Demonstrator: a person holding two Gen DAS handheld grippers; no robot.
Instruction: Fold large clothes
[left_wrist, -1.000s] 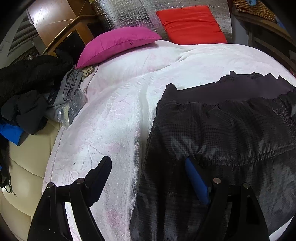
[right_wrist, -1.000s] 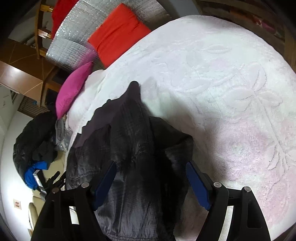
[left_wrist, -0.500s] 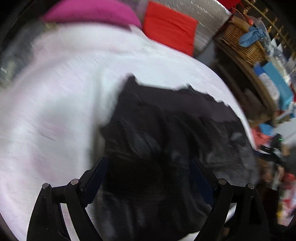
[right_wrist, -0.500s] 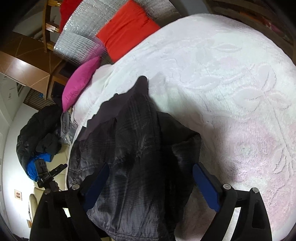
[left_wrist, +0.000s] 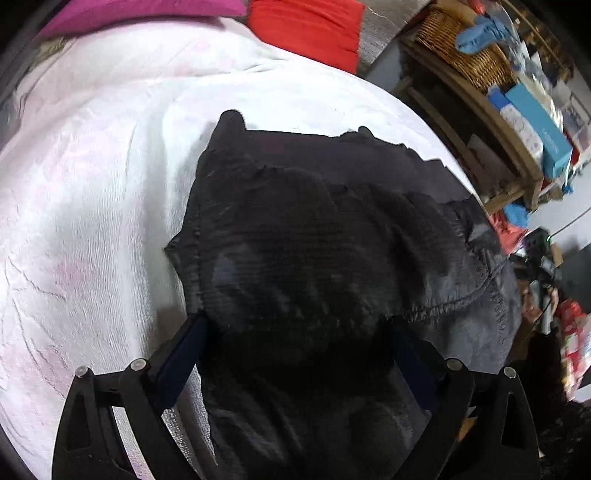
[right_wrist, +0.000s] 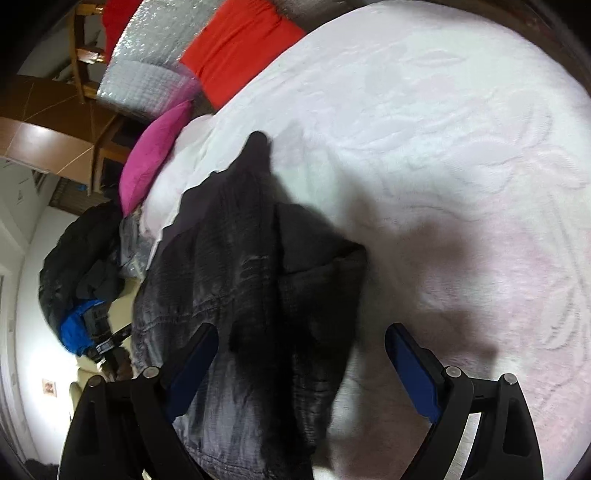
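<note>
A white embossed bedspread (right_wrist: 461, 155) carries a dark checked garment (left_wrist: 332, 258), bunched near the bed's edge; its lower part runs out of both views, and folds hide how it is layered. Pink cushion (right_wrist: 153, 155) and red cushion (right_wrist: 236, 44) lie beyond. The left gripper (left_wrist: 295, 354) stands spread wide over the cloth, which covers its right fingertip. The right gripper (right_wrist: 301, 354) hangs unclenched, straddling the garment's edge, grasping nothing.
</note>
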